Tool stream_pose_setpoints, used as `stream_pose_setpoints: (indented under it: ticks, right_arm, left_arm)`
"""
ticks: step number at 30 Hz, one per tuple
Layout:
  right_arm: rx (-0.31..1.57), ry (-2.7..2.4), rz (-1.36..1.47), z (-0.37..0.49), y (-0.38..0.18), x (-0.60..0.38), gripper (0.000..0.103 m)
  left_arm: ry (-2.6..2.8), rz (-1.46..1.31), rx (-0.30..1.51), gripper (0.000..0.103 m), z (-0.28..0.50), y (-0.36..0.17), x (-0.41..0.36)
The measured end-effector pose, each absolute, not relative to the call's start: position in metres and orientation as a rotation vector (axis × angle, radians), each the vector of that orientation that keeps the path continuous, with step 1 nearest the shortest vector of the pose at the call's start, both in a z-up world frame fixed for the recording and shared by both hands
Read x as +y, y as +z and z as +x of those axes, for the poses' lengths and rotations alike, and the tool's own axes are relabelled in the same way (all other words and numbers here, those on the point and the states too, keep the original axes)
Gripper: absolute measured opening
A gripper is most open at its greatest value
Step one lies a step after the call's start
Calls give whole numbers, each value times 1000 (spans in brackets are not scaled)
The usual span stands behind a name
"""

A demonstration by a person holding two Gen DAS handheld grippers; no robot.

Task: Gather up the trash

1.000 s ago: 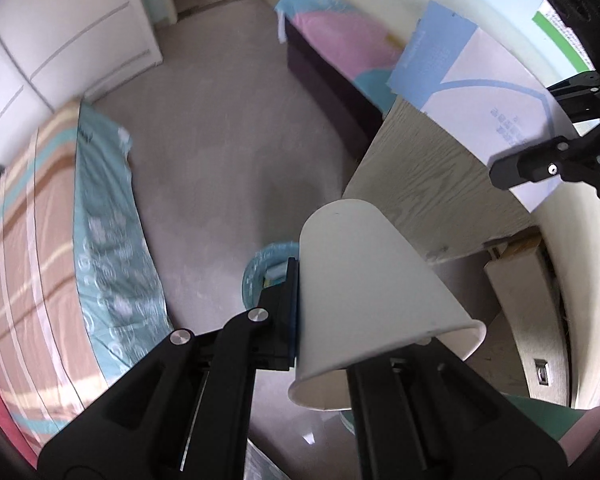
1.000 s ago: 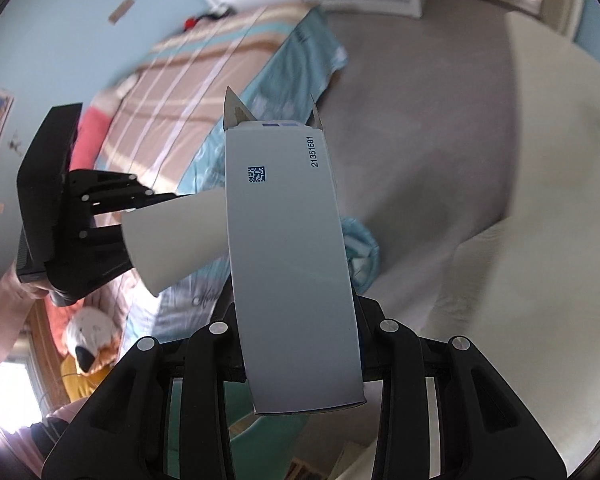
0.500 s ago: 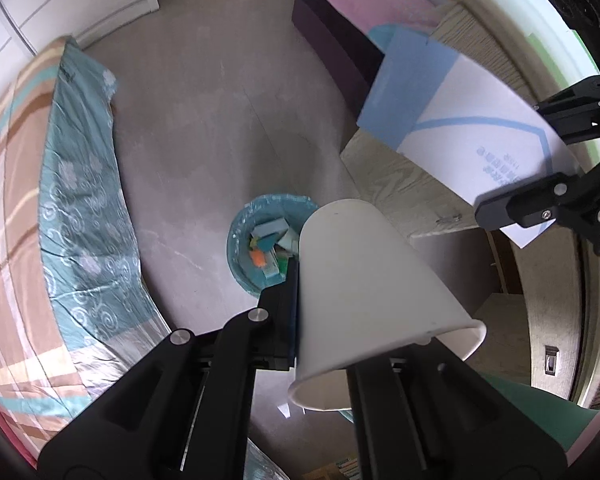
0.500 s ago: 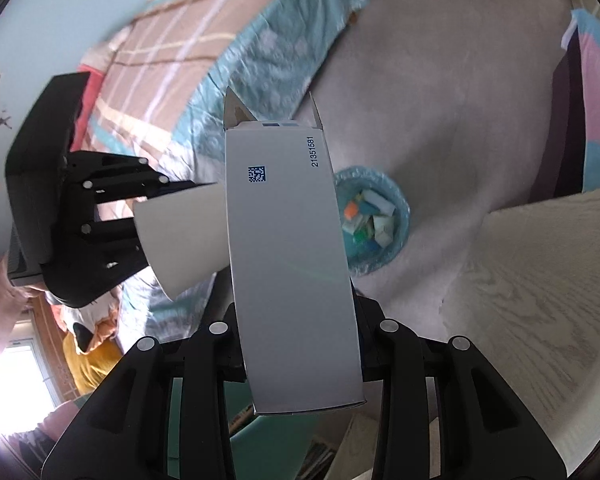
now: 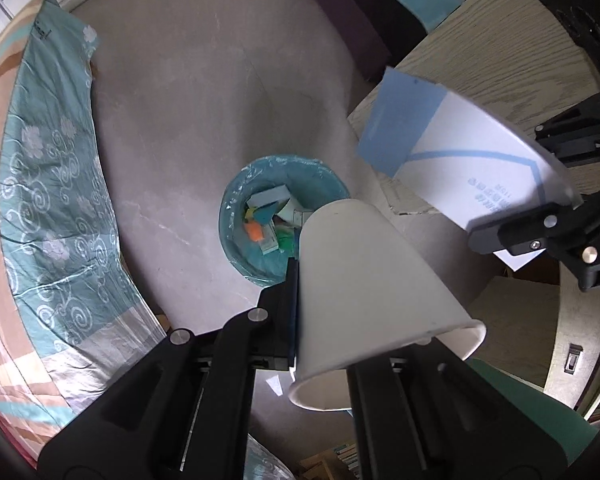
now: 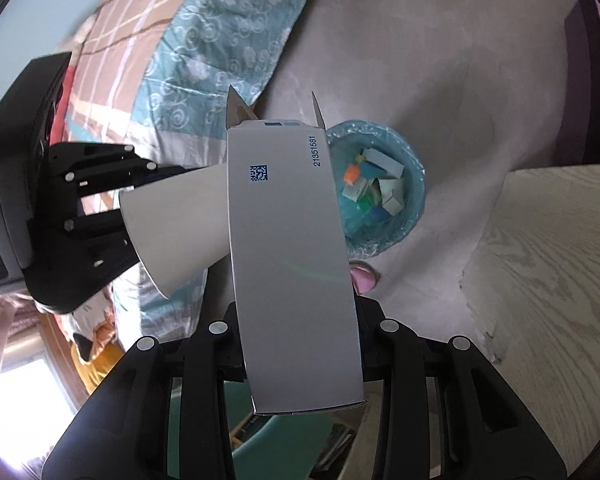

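The left gripper (image 5: 320,312) is clamped on a white cup (image 5: 376,292) that hides part of the bin (image 5: 236,208) below. The right gripper (image 6: 300,344), jaws opening, holds a carton (image 6: 288,264) above the bin, printed 21351581; its other print is unreadable.

Right gripper (image 6: 300,344) holds a flat grey carton (image 6: 288,264) upright between its fingers, w/ jaws opening; 2 end flaps up, code 21351581 printed near top. Left gripper (image 6: 112,200) at left grips a white paper cup (image 6: 176,220), partly behind carton. Below: teal-lined bin (image 6: 414,184) on floor w/ scraps; desk (image 6: 552,264) at right; bed (image 6: 188,48) upper left.
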State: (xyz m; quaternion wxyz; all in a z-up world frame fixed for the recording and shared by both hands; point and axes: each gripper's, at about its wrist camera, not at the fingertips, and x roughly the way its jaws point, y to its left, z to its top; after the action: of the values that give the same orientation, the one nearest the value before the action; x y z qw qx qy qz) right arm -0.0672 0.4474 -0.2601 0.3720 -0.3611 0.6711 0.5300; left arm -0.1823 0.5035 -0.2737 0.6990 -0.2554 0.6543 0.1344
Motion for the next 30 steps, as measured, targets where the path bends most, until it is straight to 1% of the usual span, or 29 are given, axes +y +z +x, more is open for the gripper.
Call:
stream_pose_setpoints:
  ticks: [1, 2, 3, 4, 16, 21, 23, 24, 25, 26, 28, 29, 30]
  right_arm:
    - [1722, 1344, -927, -66, -264, 449, 40]
    - [1724, 1333, -920, -65, -265, 450, 49]
    - [1717, 1332, -907, -64, -264, 451, 51]
    - [1713, 1336, -901, -63, -262, 452, 52]
    - [1697, 1334, -834, -51, -240, 446, 53]
    - [1666, 1370, -773, -45, -210, 440, 63]
    - [1645, 1388, -723, -41, -191, 434, 65]
    - [1638, 1399, -701, -39, -183, 432, 67]
    - [1627, 1411, -677, -37, -173, 429, 68]
    - [1615, 1420, -658, -35, -164, 427, 68]
    - [1582, 1443, -609, -29, -140, 419, 72]
    - [1558, 1450, -585, -27, -127, 415, 73]
    - [1543, 1457, -569, -23, -119, 411, 75]
  left_arm:
    - [300, -578, 1467, 10, -182, -279, 504]
    - [299, -588, 1473, 30, -182, -282, 505]
    - [303, -587, 1472, 38, -183, -283, 505]
    - [306, -581, 1467, 41, -183, -283, 506]
    - [288, -554, 1481, 41, -195, -282, 500]
    - [296, -528, 1455, 41, -197, -258, 496]
    - [292, -501, 1444, 46, -196, -246, 495]
    - [282, -489, 1433, 47, -195, -238, 494]
    - [272, -479, 1423, 49, -193, -232, 493]
    - [269, -463, 1416, 55, -191, -225, 493]
    - [276, -417, 1403, 59, -186, -210, 488]
    - [273, -407, 1396, 64, -184, -205, 487]
    - [274, -394, 1387, 65, -182, -199, 484]
